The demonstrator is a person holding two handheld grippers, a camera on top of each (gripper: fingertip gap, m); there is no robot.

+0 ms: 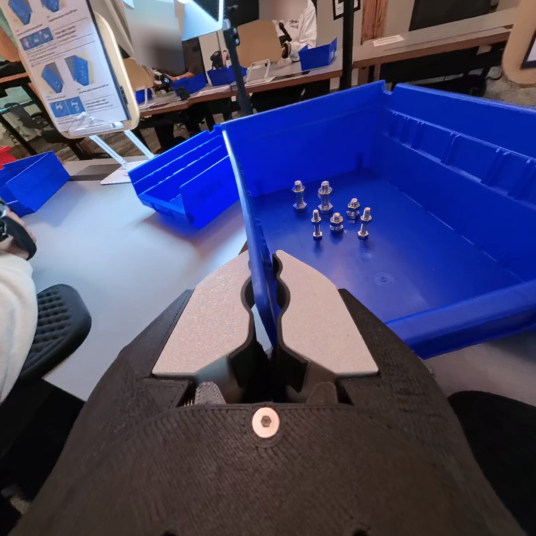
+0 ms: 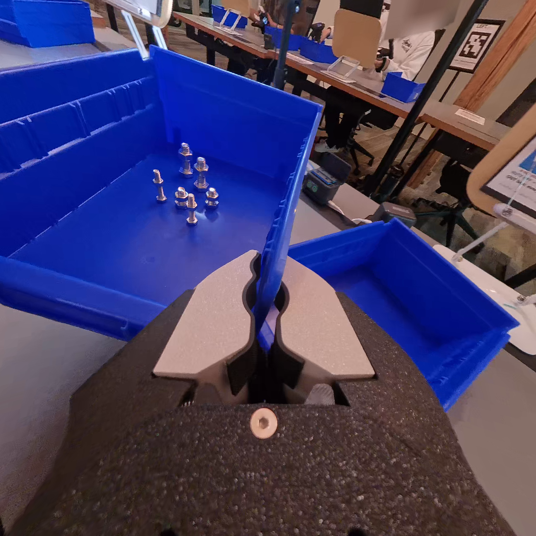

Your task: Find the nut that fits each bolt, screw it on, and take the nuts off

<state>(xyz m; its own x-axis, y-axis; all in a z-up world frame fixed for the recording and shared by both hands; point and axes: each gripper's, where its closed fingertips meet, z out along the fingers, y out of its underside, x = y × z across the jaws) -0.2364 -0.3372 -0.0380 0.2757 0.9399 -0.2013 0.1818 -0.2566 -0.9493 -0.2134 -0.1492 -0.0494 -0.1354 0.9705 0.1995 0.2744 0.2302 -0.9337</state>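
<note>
In the left wrist view, the left tongs (image 1: 262, 278) are clamped on the left side wall of the large blue plastic bin (image 1: 420, 150), near its front corner. The wall looks thin and somewhat flexible, so a hold low on the rim seems safest. Six small steel bolts with nuts threaded on (image 1: 332, 209) stand upright, heads down, toward the bin's back wall; they look light, hard, slippery and easily toppled.

In the right wrist view, the right tongs (image 2: 271, 278) grip the opposite side wall. A smaller blue bin (image 2: 452, 293) sits on the grey desk (image 2: 52, 362) just beside it.
</note>
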